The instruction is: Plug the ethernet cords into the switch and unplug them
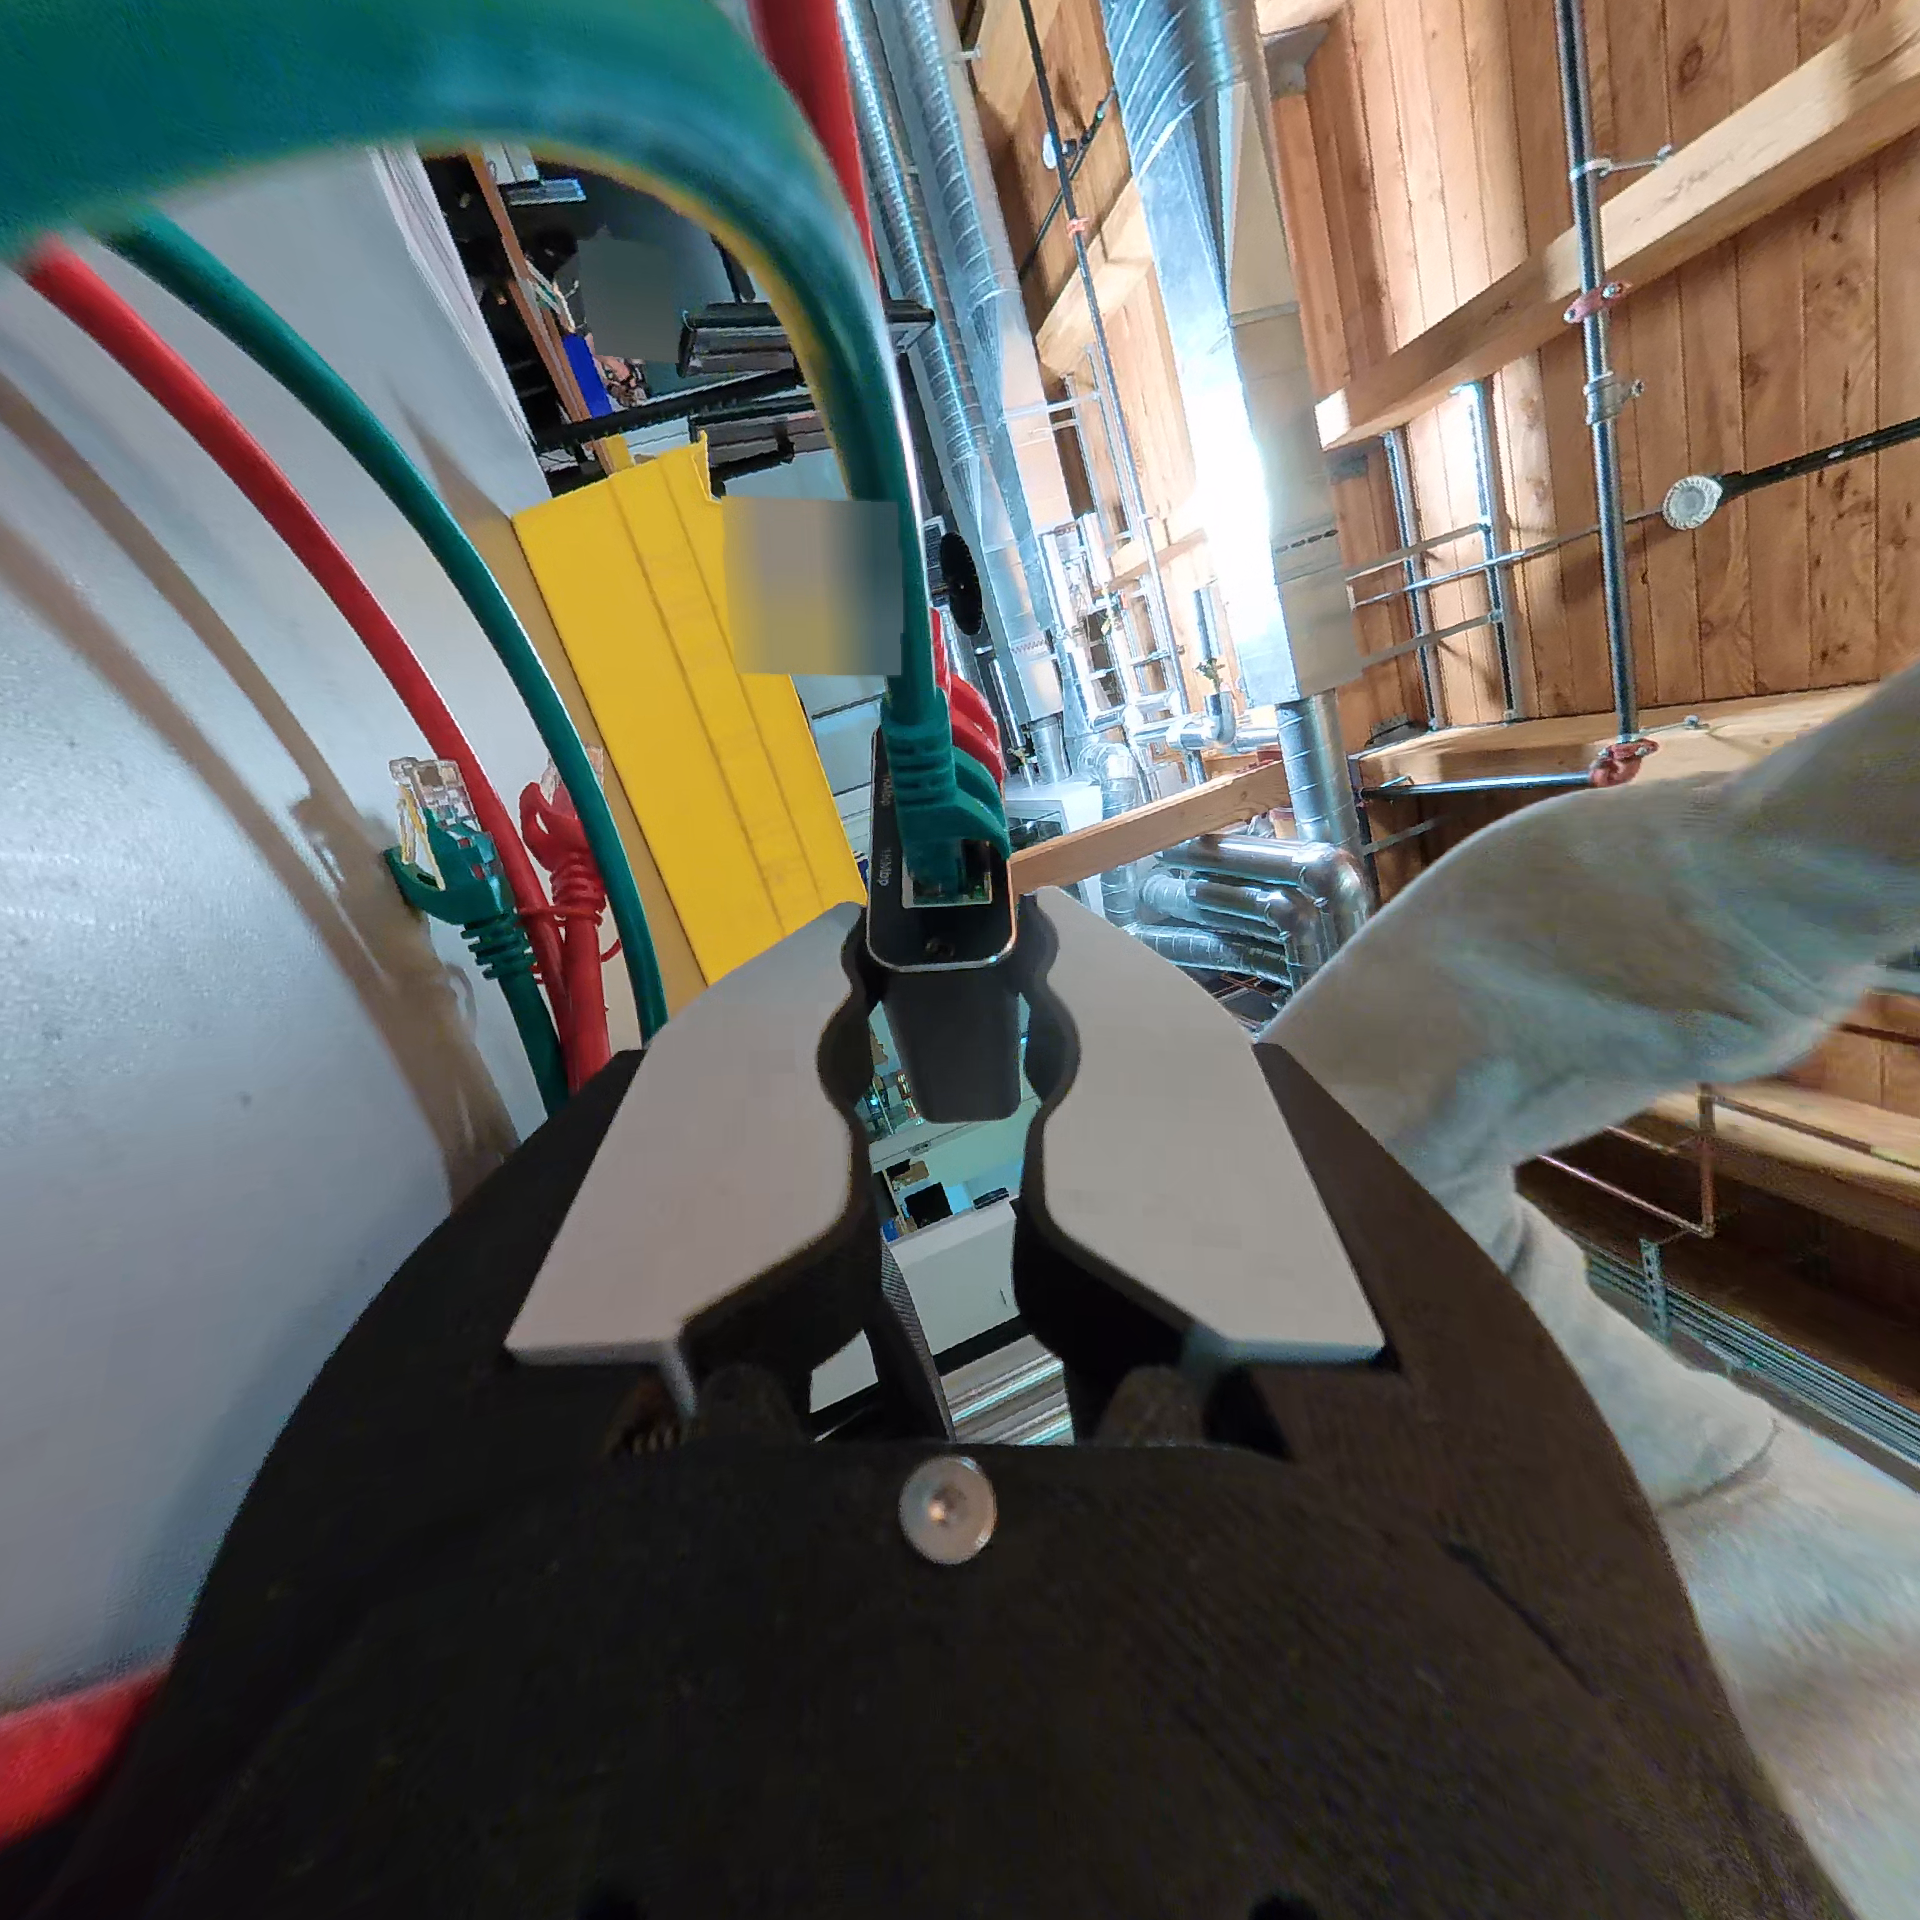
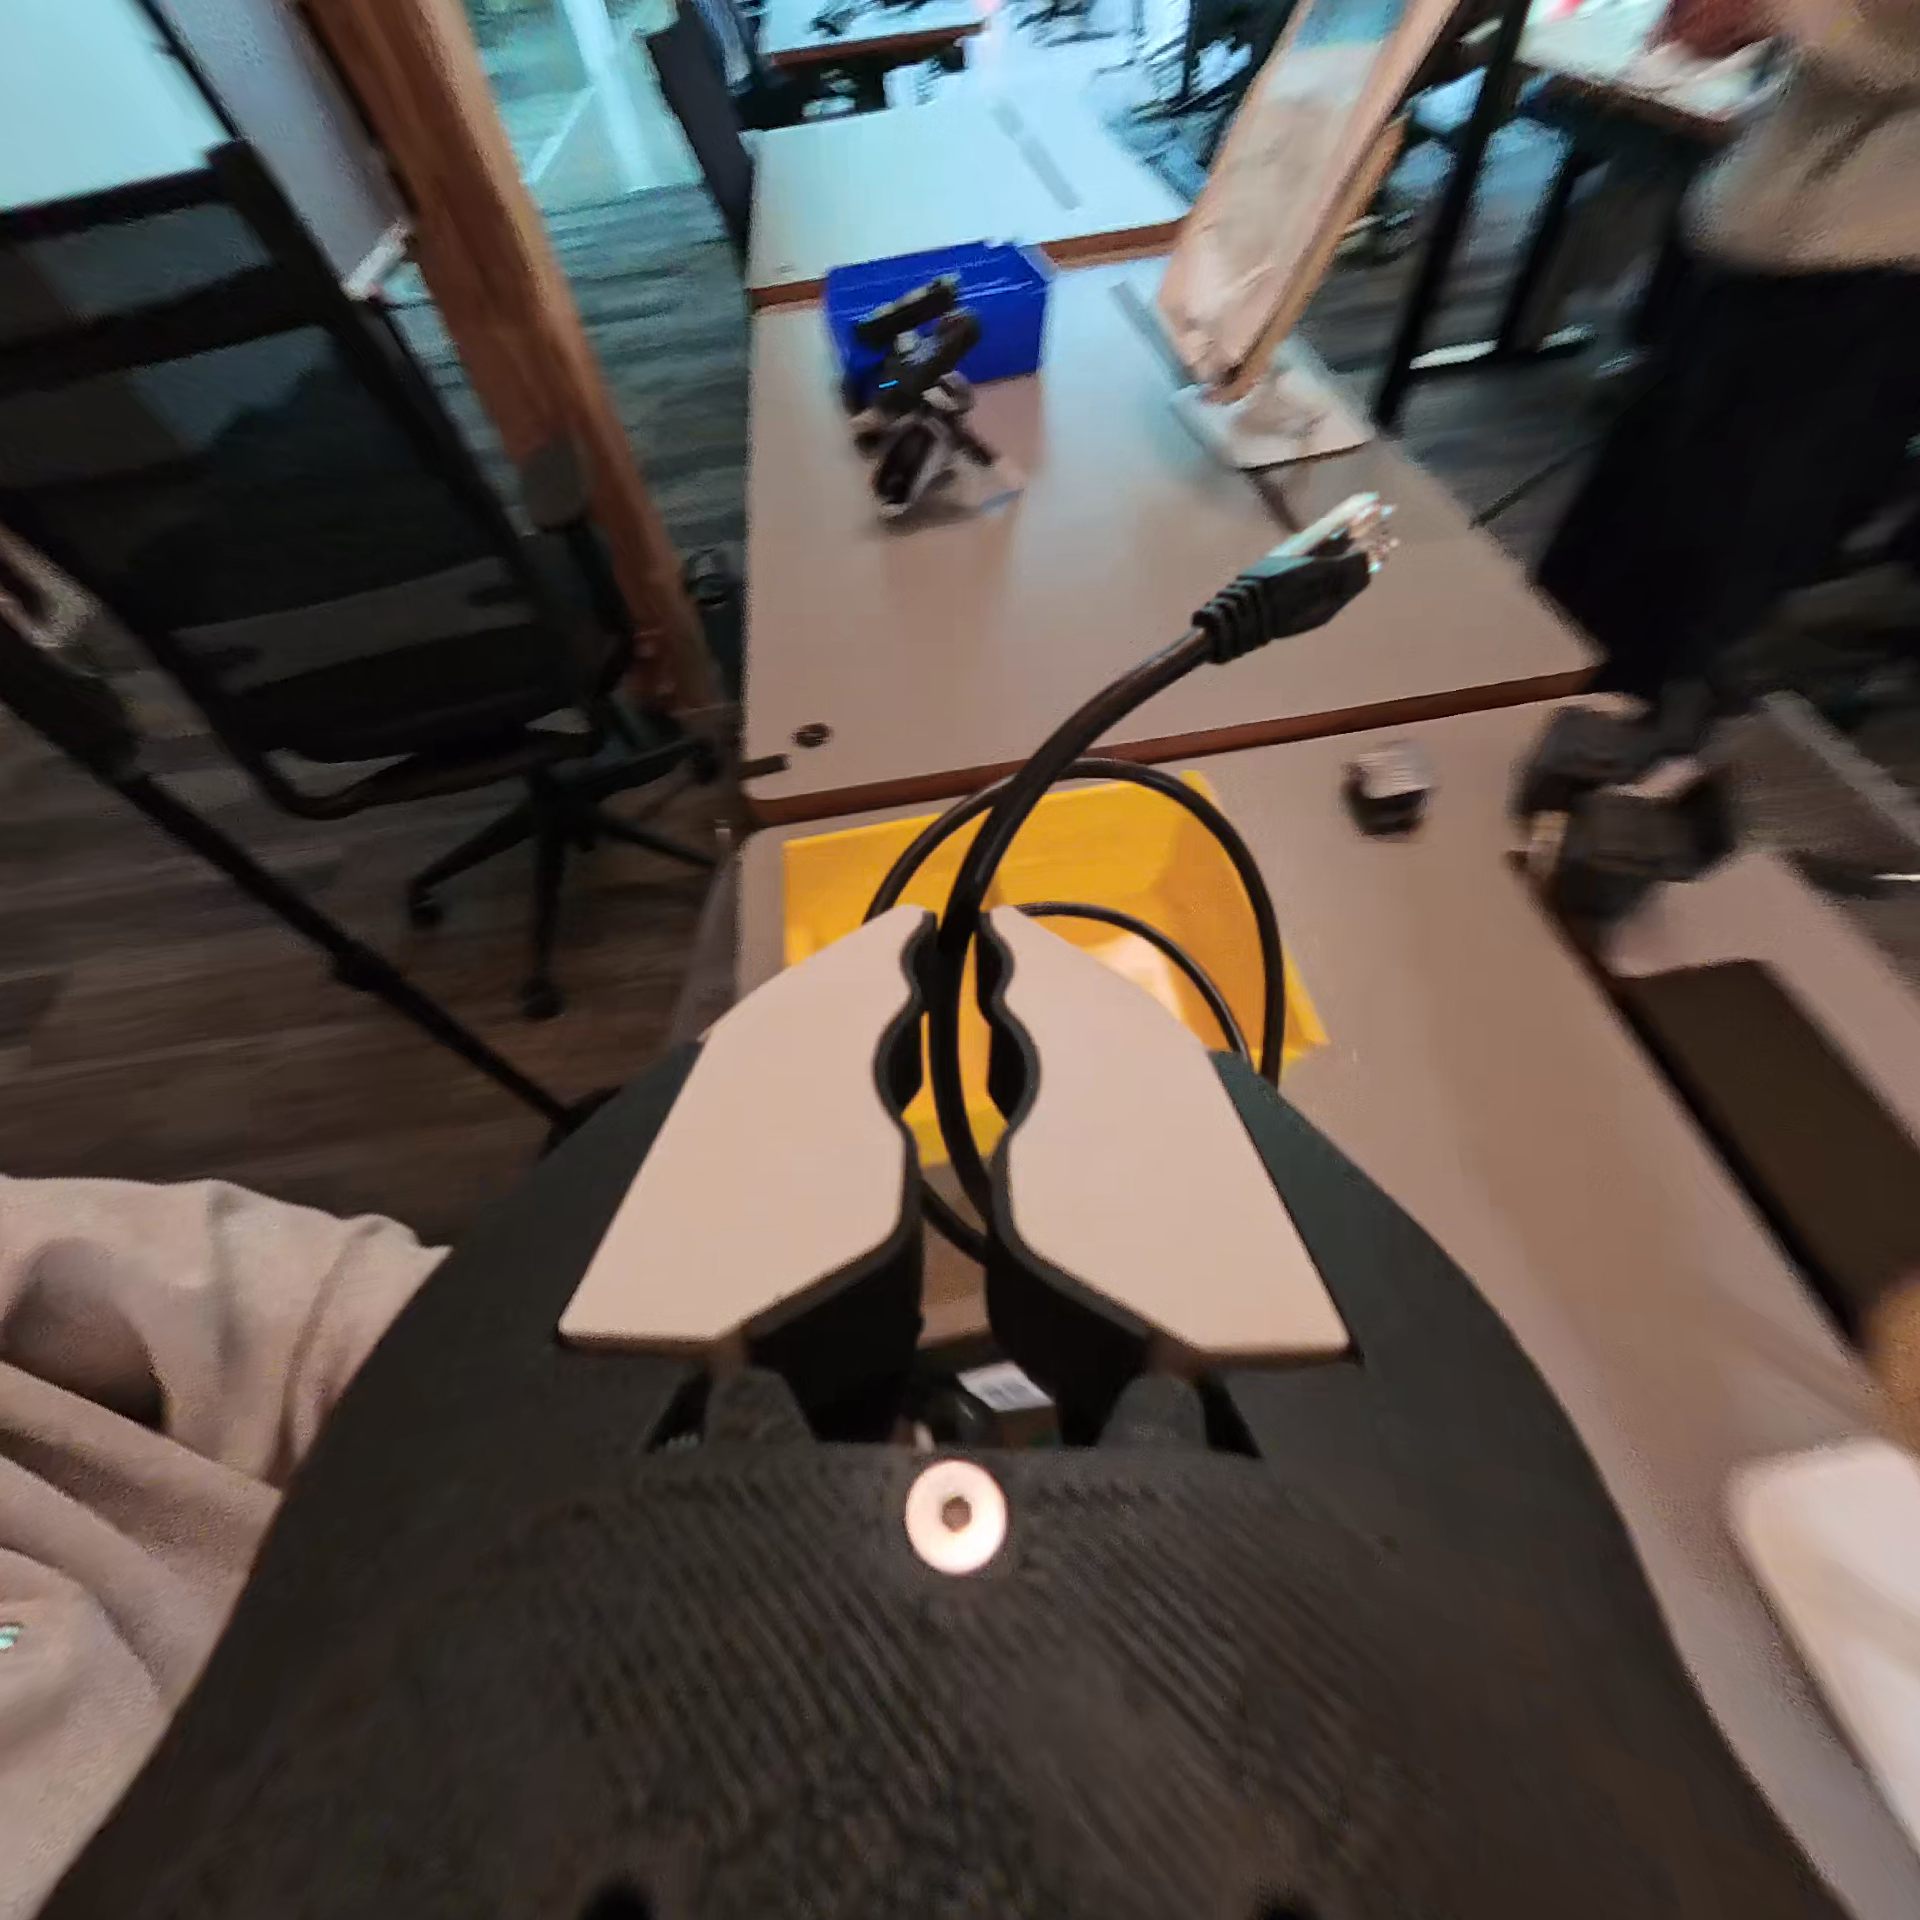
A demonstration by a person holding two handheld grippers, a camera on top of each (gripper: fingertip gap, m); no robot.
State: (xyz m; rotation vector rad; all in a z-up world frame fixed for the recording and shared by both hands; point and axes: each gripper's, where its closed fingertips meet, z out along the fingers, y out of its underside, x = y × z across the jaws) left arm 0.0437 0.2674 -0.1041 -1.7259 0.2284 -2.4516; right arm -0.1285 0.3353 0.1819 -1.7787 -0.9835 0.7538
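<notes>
Gripping the switch (image 1: pixel 940 997), far ports hidden behind green plugs (image 1: pixel 925 790)

The switch (image 1: pixel 940 966) hides its far ports behind the green plugs (image 1: pixel 920 774) ahead of the left tongs (image 1: pixel 945 925), the green cord (image 1: pixel 416 94) is blurred and cut off above, and the black cord (image 2: pixel 1049 790) disappears under the right tongs (image 2: pixel 951 935).

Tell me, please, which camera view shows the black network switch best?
The left wrist view: the small black network switch sits clamped between the left tongs, green cords plugged in. The right wrist view doesn't show it.
</notes>
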